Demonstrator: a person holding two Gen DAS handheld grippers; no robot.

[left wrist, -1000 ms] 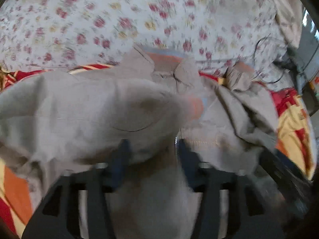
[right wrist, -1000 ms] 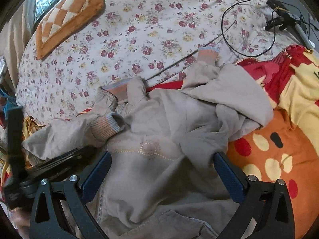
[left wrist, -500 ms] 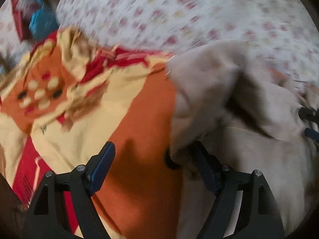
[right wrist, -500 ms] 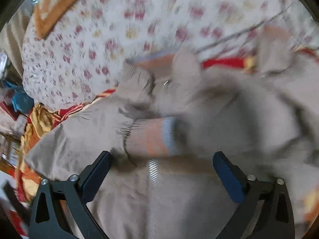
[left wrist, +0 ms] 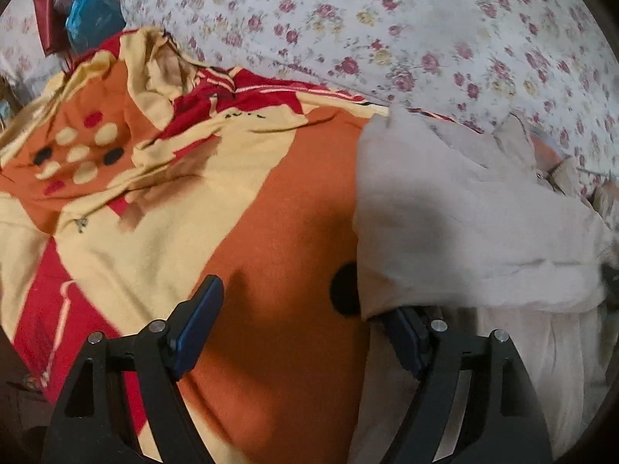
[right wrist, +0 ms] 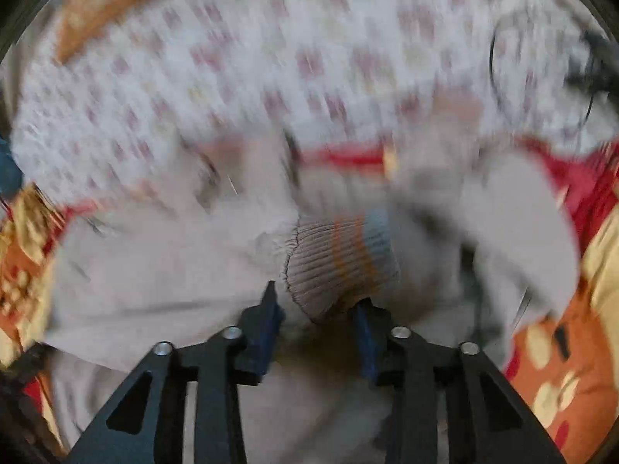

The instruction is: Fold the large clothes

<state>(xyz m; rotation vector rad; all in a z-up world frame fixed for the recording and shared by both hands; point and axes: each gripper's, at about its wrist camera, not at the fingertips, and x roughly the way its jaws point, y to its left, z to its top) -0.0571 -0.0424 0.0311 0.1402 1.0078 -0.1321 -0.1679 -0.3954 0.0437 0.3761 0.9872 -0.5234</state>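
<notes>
A beige jacket (left wrist: 476, 232) lies crumpled on an orange, yellow and red blanket (left wrist: 271, 239). My left gripper (left wrist: 301, 328) is open and empty over the blanket, its right finger under the jacket's left edge. In the blurred right wrist view the jacket (right wrist: 162, 255) fills the middle. My right gripper (right wrist: 317, 313) has closed on the ribbed sleeve cuff (right wrist: 340, 259) with orange and blue stripes.
A floral bedsheet (left wrist: 406, 38) lies beyond the blanket. Red and blue bags (left wrist: 77, 19) sit at the far left. A black cable (right wrist: 541, 77) and a dark device lie on the sheet at the right. An orange checked cushion (right wrist: 127, 4) is at the back left.
My left gripper let go of the jacket, swung left over the blanket and opened wide. My right gripper moved onto the sleeve cuff and closed its jaws around it.
</notes>
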